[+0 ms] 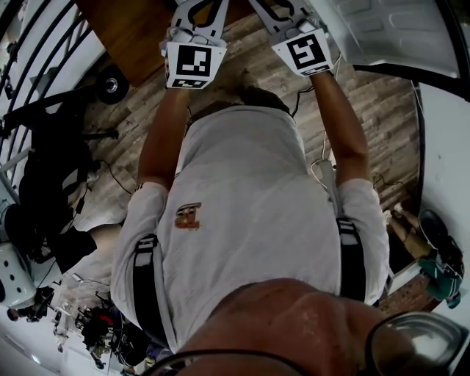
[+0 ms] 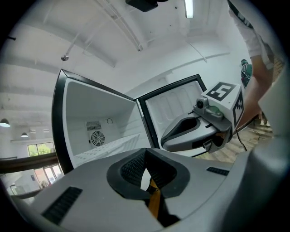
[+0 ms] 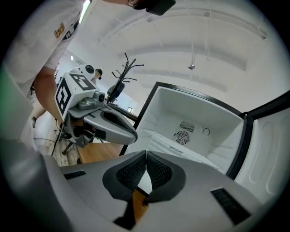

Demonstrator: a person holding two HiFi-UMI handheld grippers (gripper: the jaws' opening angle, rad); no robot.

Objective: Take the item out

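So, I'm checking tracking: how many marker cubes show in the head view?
2: one white cube with black square markers at upper left, on the left tool; the other at upper right, on the right tool. None looks hidden.

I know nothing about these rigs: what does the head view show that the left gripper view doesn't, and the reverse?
Head view only: the logo on the person's shirt, black shoulder straps, and the marker cube on the left gripper. Left gripper view only: the open white cabinet's inside with its round fan, a ceiling lamp, and the left gripper's shut, empty jaws. Both: the right gripper with its marker cube.
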